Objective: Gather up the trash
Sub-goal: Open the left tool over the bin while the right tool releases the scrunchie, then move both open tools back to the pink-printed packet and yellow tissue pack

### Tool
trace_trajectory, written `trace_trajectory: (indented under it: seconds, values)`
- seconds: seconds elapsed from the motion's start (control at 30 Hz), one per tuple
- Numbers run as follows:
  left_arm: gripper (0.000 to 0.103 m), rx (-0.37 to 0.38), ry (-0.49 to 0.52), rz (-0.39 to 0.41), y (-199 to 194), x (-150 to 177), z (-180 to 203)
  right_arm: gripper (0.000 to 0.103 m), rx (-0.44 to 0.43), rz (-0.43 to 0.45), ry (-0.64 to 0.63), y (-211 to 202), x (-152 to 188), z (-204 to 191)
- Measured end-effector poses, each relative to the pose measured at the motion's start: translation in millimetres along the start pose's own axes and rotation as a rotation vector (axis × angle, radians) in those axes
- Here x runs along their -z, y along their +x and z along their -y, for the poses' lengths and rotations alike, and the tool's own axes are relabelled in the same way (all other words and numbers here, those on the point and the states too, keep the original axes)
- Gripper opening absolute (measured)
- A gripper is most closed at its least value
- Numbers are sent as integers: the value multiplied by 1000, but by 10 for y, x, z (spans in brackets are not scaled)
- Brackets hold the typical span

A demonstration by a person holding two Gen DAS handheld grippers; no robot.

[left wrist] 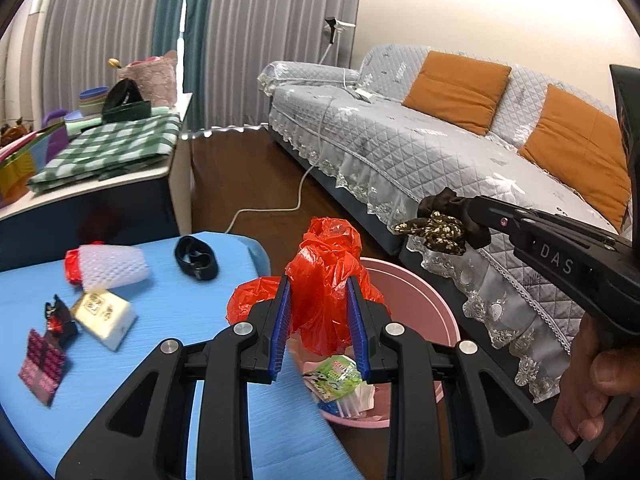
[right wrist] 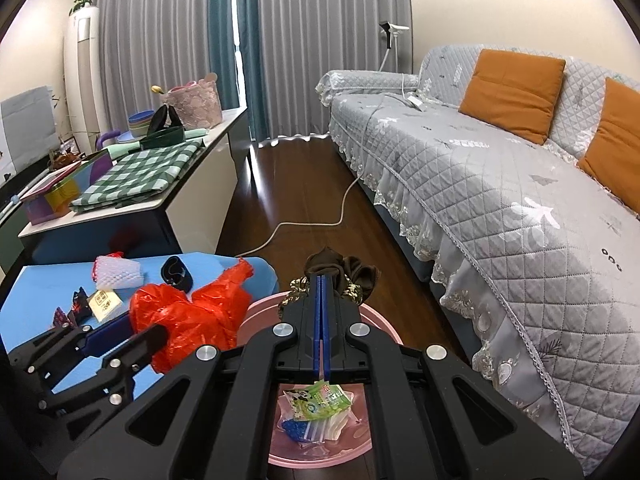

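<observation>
Seen from the left wrist, the left gripper (left wrist: pixel 318 312) pinches a red plastic bag (left wrist: pixel 324 276) above the pink bin (left wrist: pixel 416 292), apparently for dropping, while the right-wrist view shows the right gripper (right wrist: pixel 323 292) clamped tight on a brown scrunchie (right wrist: pixel 344 270) over the same bin.

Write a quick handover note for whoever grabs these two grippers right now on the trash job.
Left gripper: shut on red plastic bag, held over the pink bin.
Right gripper: shut on brown scrunchie, also above the bin.
Done: green wrapper and a few other scraps lie in the bin.
Left: release both, then clear the blue table: foam net, black band, small box, dark wrappers.
</observation>
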State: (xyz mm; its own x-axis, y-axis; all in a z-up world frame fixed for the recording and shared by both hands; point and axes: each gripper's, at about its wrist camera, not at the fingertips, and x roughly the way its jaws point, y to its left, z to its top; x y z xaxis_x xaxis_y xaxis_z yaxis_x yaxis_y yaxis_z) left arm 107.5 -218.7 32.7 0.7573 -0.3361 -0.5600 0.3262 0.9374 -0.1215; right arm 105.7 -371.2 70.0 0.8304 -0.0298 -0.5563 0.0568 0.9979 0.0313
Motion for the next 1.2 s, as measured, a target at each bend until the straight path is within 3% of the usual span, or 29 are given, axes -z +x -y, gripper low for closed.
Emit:
trace_trajectory:
  seconds: [0.1,0.23,0.33,0.4,0.77,1.2]
  values:
    - [28,12,-1,-11,74,-5,33,1,3,-10,6,46,4,23]
    - [44,28,-29,-29,142,-1,11,9,10,-26,27,95,5,65]
    - [44,19,-43,-36,143,41,-27,31,18,-31,42,113,13,89]
    - [44,14,-53,-40,134,71,-64,34,21,-31,45,113,12,89]
    - [44,-26,-107,-11,-198,98,-409,35,10,-32,61,80,12,-15]
    - [44,-140,-230,44,-752,365,-1248,35,-89,-9,9,12,35,-695]
